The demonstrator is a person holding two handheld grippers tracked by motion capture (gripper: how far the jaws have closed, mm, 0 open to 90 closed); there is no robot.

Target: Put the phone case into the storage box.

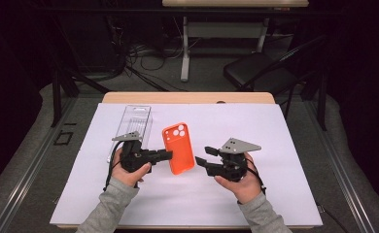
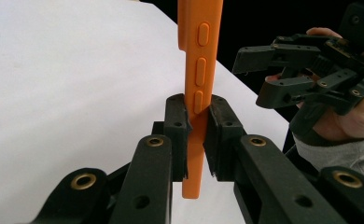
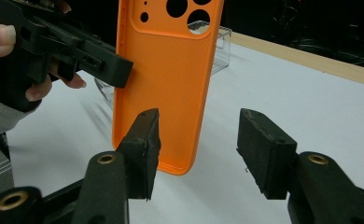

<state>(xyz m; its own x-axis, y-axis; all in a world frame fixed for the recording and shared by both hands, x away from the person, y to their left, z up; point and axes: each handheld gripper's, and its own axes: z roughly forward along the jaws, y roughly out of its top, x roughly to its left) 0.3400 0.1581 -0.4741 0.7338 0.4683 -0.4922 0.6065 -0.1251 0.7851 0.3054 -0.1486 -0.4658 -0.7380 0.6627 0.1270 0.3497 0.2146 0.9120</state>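
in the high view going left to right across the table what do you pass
clear plastic box → left gripper, shut on the edge of the orange phone case → right gripper, jaws open and apart from the case, all over the white sheet

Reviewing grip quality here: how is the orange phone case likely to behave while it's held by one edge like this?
The orange phone case is a thin empty shell, so probably light. The left gripper pinches only its side edge, so it may flex or pivot if nudged. Its textured back probably resists slipping when the open right gripper closes.
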